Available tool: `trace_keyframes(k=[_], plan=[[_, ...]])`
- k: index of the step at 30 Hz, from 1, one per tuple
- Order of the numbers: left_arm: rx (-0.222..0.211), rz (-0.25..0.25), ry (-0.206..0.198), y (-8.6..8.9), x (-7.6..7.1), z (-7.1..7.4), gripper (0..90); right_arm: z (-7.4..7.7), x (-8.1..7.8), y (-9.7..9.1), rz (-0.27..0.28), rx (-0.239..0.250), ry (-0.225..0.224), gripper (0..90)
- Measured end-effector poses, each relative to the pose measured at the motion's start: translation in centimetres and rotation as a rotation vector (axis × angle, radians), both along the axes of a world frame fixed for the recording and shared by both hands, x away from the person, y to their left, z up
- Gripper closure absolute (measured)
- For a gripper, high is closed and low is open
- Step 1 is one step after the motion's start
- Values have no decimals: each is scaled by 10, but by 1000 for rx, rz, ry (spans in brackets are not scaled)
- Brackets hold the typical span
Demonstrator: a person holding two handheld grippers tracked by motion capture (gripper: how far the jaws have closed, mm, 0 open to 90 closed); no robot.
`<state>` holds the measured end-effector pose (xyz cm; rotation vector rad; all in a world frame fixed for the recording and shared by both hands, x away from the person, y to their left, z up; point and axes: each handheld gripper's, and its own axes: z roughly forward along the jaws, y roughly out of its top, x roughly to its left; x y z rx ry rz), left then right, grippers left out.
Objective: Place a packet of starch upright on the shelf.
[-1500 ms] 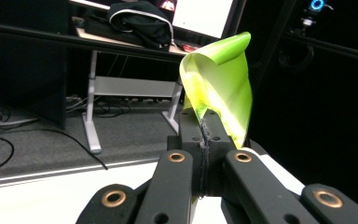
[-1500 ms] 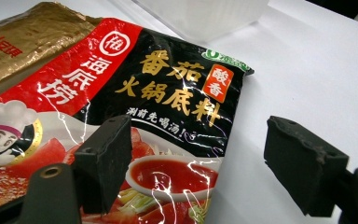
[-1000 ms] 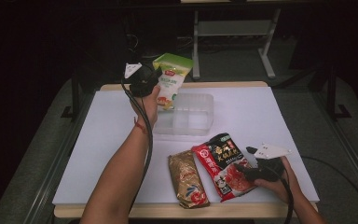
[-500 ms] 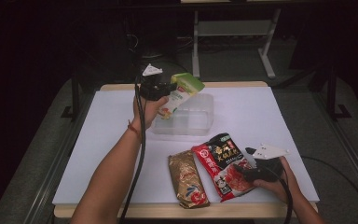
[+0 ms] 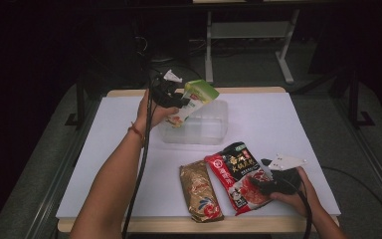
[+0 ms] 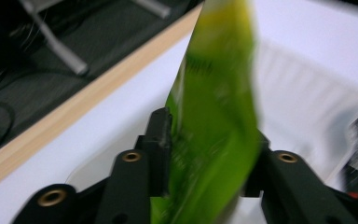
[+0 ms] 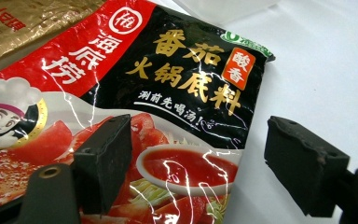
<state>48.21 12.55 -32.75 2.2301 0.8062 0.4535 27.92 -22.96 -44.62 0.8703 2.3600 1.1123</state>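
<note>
A green and white pouch (image 5: 195,98) hangs tilted over the clear plastic container (image 5: 214,134) at the back of the table. My left gripper (image 5: 180,102) is at its left side. In the left gripper view the pouch (image 6: 214,116) is a blur between the jaws of that gripper (image 6: 209,140), which have just been opening and no longer pinch it. My right gripper (image 5: 258,173) rests open at the front right. One of its jaws is over the red soup-base pouch (image 7: 168,84) and the other over bare table, in the right gripper view (image 7: 200,158).
A gold pouch (image 5: 200,191) lies beside the red pouch (image 5: 234,172) near the front edge. The white table top (image 5: 278,119) has free room at the right and left. A metal stand (image 5: 248,35) is on the floor behind the table.
The left hand carried the green pouch right, from behind the container's left end to above it, and the pouch tipped over. The right hand stayed put.
</note>
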Motion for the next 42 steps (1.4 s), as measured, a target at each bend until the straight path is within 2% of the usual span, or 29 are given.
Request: trace_keyframes(k=[1,2,3,4,5,6,7,8,9,12,14,15,18,19,20,22,23,25,27,29,30,34,36,40,42], plan=[[0,0,0,0,0,0,663,0,0,0,0,0,0,223],[28,-3,3,-1,0,-2,735,0,0,0,2,0,0,223],[40,-4,1,-2,0,-2,772,0,0,0,3,-1,1,223],[76,1,-10,-5,-2,-2,810,0,-1,1,4,-2,1,223],[76,1,-10,-5,-2,-2,839,0,-1,1,4,-2,1,223],[97,5,-25,-7,-4,-1,839,0,-1,1,5,-3,3,224],[90,18,-33,-8,-5,-1,853,0,-1,1,5,-4,3,224],[65,34,-31,-7,-5,-1,859,1,-1,1,5,-4,2,224],[31,52,-26,-4,-5,-1,862,1,-1,1,6,-5,1,224],[-161,149,-54,11,-6,2,864,1,-2,0,5,-5,0,224],[-266,261,-92,19,-10,5,865,1,-1,0,1,-4,0,224],[-340,323,-98,24,-11,5,865,1,-1,0,2,-3,0,224],[-441,438,-107,31,-15,-1,864,1,-1,1,5,-5,-2,224],[-476,456,-104,32,-16,-6,864,1,-1,2,9,-4,-2,224],[-492,456,-103,31,-18,-10,865,1,-1,2,9,-5,-2,223],[-484,458,-134,26,-23,-18,866,1,-1,2,9,-4,-2,223],[-499,440,-138,24,-25,-22,866,1,-1,2,8,-4,-2,224],[-529,431,-121,20,-27,-30,868,1,-1,2,7,-2,-4,223],[-533,417,-92,15,-27,-37,868,1,-2,2,6,-1,-4,223],[-499,402,-81,8,-27,-43,870,2,-2,2,9,-3,-9,224],[-483,398,-97,6,-28,-43,870,2,-2,2,8,-3,-9,223],[-483,398,-64,8,-25,-37,872,2,-2,1,8,-1,-10,224],[-538,401,-33,13,-25,-28,874,2,-2,1,7,-2,-9,224],[-556,392,-47,14,-33,-3,873,4,-2,0,0,10,-15,224],[-553,399,-66,13,-37,3,872,2,-1,0,-2,7,-10,224]])
